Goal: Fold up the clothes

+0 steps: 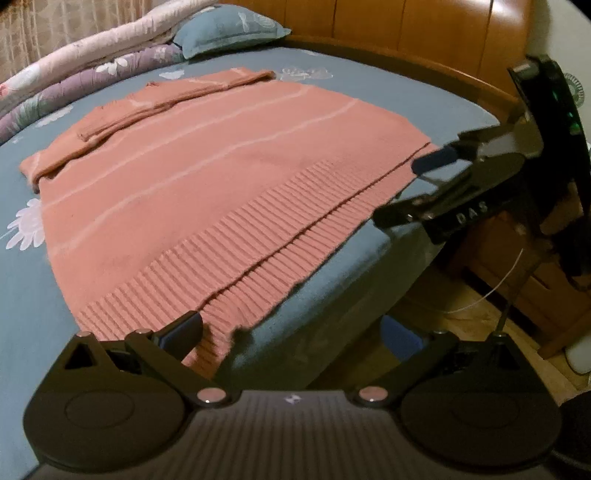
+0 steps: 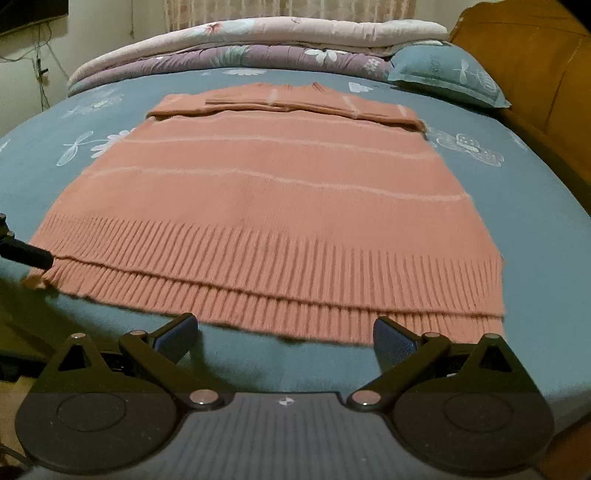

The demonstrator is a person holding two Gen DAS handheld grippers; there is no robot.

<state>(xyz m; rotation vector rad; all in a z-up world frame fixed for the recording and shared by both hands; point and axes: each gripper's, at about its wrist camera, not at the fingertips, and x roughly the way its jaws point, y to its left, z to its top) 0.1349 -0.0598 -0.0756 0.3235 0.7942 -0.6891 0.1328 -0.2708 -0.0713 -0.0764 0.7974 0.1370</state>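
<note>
We're in a home bedroom here: a bed (image 2: 535, 221) under a teal flower-print sheet, a matching pillow (image 2: 447, 74) against the wooden headboard (image 2: 524, 48), folded floral quilts (image 2: 258, 40) stacked along the far side, a curtain (image 2: 295, 9) behind them, and a wooden nightstand (image 1: 517, 273) beside it.

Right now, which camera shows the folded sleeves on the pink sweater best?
The right wrist view: the sleeves lie straight across the top of the sweater, both ends visible. The left wrist view shows them slanted, from the side, at the sweater's far end.
</note>
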